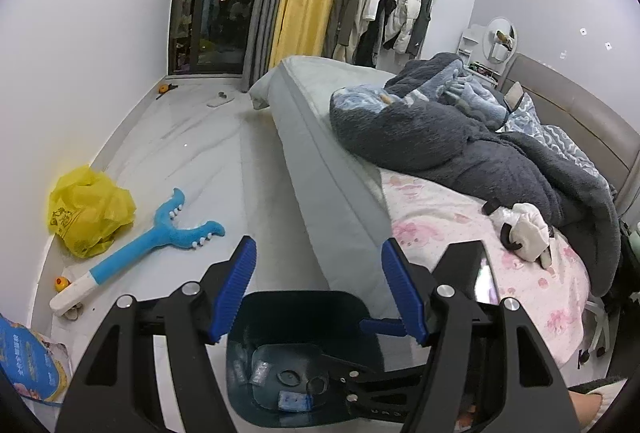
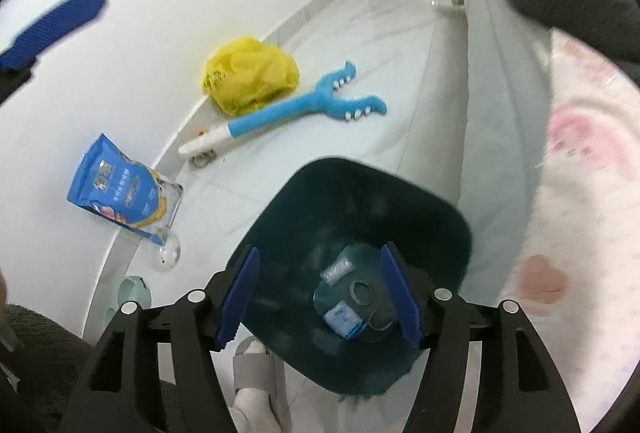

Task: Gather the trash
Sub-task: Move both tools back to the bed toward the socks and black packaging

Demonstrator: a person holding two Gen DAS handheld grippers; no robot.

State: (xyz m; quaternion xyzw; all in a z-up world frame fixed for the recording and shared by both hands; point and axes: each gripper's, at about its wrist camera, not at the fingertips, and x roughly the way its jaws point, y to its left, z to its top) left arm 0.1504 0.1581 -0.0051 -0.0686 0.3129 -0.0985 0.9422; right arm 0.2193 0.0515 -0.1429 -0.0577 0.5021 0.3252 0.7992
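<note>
Two grippers hang over a dark teal bin [image 2: 360, 217] that stands on the white floor just beside the bed [image 1: 332, 169]. Going from the left along the wall: a blue snack bag [image 2: 120, 189] leans against the baseboard, with a clear round thing [image 2: 166, 253] at its foot, too blurred to name. Next comes a crumpled yellow plastic bag [image 1: 86, 213], and touching it lies a blue plush toy [image 1: 160, 233] with a white handle. These bags are probably the trash not yet collected.

The left gripper [image 1: 318, 287] has its blue pads wide apart and holds nothing; it looks over the bin's near rim toward the room. In the bin lie a few small wrappers [image 2: 340, 315], so I judge the collecting is partly done.

The right gripper [image 2: 318, 297] points down into the bin, its pads also spread and empty, a pose that fits dropping a piece inside. A slippered foot [image 2: 256, 369] stands beside the bin. On the right, the bed carries a grey blanket [image 1: 460, 149].
</note>
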